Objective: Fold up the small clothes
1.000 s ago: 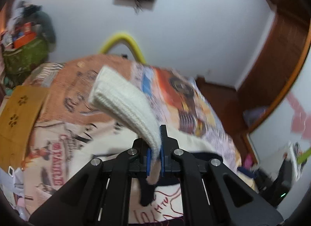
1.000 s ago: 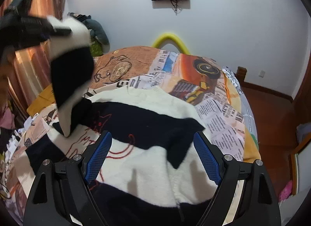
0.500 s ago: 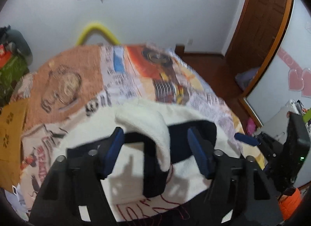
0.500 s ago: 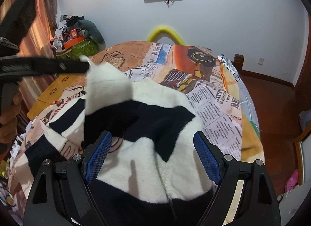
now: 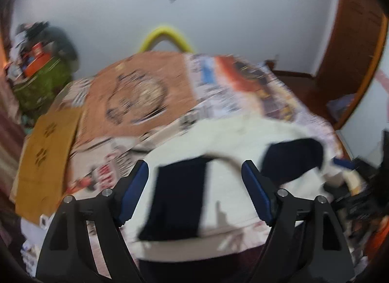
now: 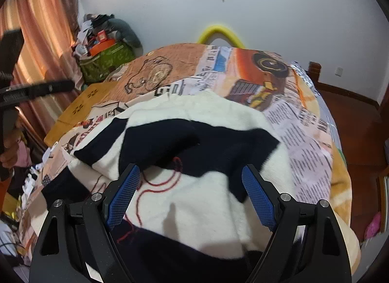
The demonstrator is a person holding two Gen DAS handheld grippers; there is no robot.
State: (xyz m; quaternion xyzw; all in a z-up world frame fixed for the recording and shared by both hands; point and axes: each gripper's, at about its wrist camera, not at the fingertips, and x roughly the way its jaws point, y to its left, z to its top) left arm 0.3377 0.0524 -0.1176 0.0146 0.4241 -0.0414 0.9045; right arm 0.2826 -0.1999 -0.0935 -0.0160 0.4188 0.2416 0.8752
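Note:
A cream and navy striped knit sweater [image 6: 194, 200] with red stitching lies on the bed, both sleeves folded in over its body. It also shows in the blurred left wrist view [image 5: 226, 180]. My right gripper [image 6: 190, 195] is open and empty, just above the sweater's middle. My left gripper [image 5: 194, 190] is open and empty, above the sweater's left part. The left tool [image 6: 29, 90] shows at the left edge of the right wrist view, held by a hand.
The bed carries a printed blanket [image 6: 304, 122]. A yellow-brown cardboard sheet [image 5: 46, 159] lies at its left side. A green bag [image 6: 107, 61] of clutter stands by the curtain. A wooden door [image 5: 352, 39] and floor are to the right.
My left gripper let go of the cream sleeve, which dropped onto the sweater's body. The left gripper then opened wide and drew back to the left. My right gripper stayed open.

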